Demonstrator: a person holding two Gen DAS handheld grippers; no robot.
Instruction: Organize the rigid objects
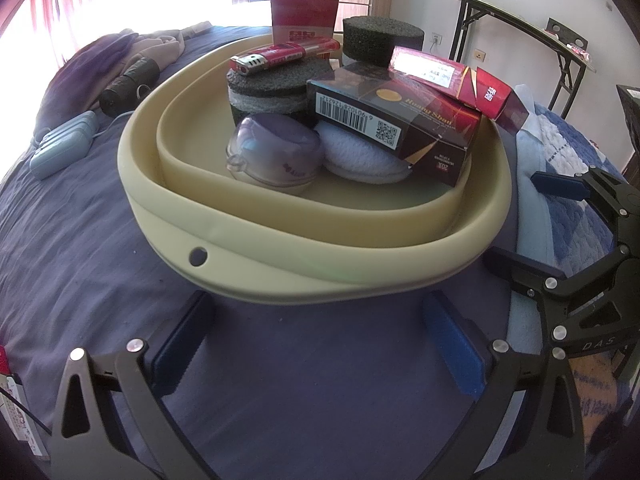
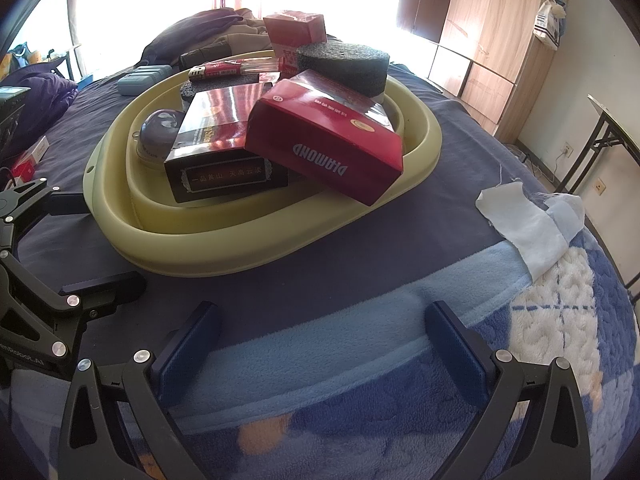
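A: Since both tools sit empty, log that first: left tool [image 1: 316, 344] has its pads spread apart over the bed sheet, nothing between them; right tool [image 2: 324, 356] likewise apart, over the fleece blanket [image 2: 400, 380] at the near edge of the bed.

B: Noted. Task things are all piled in the cream basin [image 1: 360, 248], mid-bed, just ahead of both tools. Handling?

A: Dark carton [image 1: 396, 120] with the barcode: stiff card, probably light, glossy so maybe slick. It lies tilted on the white pad [image 1: 360, 156]. Best taken across its short sides.

B: And the red carton [image 2: 328, 136] marked DIAMOND?

A: Leans on the dark carton and overhangs the basin rim toward the right tool. Looks the least stable, likely to slide if bumped. Take it across the narrow faces near the overhanging end.

B: Lighter [image 1: 280, 56]?

A: Lies flat on a dark foam disc [image 1: 268, 88]. Small, hard, smooth plastic; pinch it mid-body across its width. The foam will squash, so a light squeeze would do.

B: Purple lidded cup [image 1: 276, 152]?

A: On its side at the basin's near-left, touching the white pad. Clear lid, rounded, may roll. Whether it holds anything cannot be told.

B: Red box [image 1: 304, 10] at the far rim?

A: Upright, stiff card, wide; the pads would need nearly full spread.
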